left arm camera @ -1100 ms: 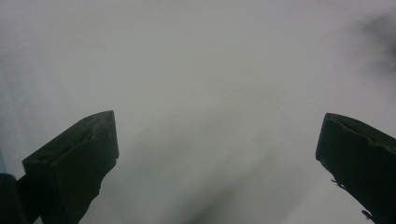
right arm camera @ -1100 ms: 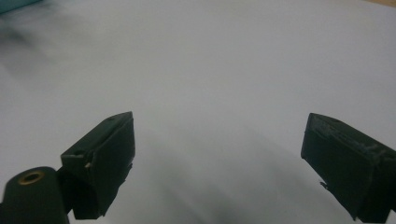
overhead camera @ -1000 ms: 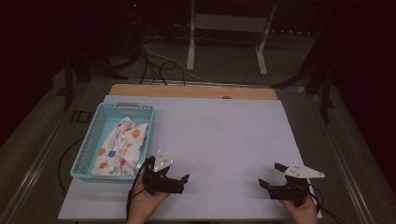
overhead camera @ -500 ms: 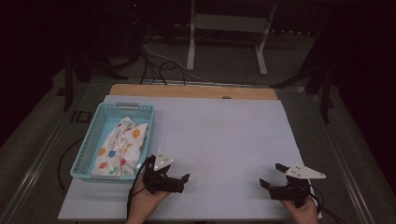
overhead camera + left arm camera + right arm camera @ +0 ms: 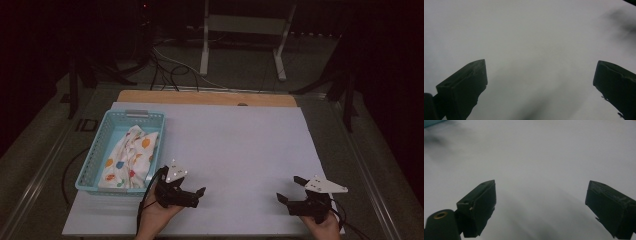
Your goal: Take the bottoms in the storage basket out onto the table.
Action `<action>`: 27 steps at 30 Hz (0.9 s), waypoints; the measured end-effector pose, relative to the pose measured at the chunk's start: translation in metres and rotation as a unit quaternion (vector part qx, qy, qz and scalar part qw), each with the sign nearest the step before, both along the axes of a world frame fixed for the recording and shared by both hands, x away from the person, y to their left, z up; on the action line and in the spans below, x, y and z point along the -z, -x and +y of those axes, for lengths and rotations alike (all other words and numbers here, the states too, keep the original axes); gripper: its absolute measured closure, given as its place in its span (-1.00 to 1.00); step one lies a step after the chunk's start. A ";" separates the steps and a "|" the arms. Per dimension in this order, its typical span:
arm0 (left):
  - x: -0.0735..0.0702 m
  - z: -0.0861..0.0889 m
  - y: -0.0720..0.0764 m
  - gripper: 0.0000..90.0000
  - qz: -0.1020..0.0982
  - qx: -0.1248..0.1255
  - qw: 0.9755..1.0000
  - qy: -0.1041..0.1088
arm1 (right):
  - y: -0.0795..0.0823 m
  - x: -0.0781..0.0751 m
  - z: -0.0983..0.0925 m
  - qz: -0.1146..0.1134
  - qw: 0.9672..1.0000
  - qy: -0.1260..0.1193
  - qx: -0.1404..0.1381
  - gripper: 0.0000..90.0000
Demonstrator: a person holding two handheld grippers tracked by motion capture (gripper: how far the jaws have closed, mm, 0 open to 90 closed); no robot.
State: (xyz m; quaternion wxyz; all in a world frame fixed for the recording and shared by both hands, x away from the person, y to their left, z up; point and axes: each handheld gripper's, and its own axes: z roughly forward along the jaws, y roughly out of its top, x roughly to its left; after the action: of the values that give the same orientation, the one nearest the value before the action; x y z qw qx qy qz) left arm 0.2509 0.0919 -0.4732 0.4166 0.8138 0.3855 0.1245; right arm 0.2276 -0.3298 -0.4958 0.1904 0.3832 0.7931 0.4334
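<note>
A light blue plastic basket (image 5: 93,154) stands at the left of the white table sheet (image 5: 235,145). In it lies a crumpled white cloth (image 5: 128,157) with coloured spots. My left gripper (image 5: 194,193) rests low over the sheet just right of the basket's near corner. Its jaws point right, open and empty. In the left gripper view the left gripper (image 5: 540,83) has only bare white sheet between its jaws. My right gripper (image 5: 291,190) sits near the front right of the sheet, open with nothing in it. In the right gripper view the right gripper (image 5: 540,202) also spans bare sheet.
A wooden table edge (image 5: 205,98) runs along the far side of the sheet. Behind the table, cables (image 5: 170,67) and a metal stand (image 5: 242,37) stand on a dark floor. A sliver of the basket (image 5: 432,122) shows at the top left of the right gripper view.
</note>
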 end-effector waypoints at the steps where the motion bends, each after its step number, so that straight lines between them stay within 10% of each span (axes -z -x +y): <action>1: -0.001 0.000 -0.001 -0.99 0.004 0.005 1.000 0.007 | 0.000 0.000 0.000 -0.001 1.000 0.000 -0.001 -0.78; 22: -0.042 0.023 -0.031 -0.99 0.061 0.070 0.994 0.064 | 0.000 -0.006 -0.001 -0.009 1.000 0.000 -0.004 -0.78; 27: -0.057 0.037 -0.044 -0.97 0.083 0.123 0.986 0.077 | 0.000 -0.006 -0.001 -0.008 1.000 -0.002 -0.006 -0.78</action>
State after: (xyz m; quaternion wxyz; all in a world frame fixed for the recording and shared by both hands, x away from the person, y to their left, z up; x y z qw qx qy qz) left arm 0.2948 0.1290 -0.4164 0.4565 0.8281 0.3243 -0.0255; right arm 0.2274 -0.3304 -0.4900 0.1934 0.3752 0.7930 0.4393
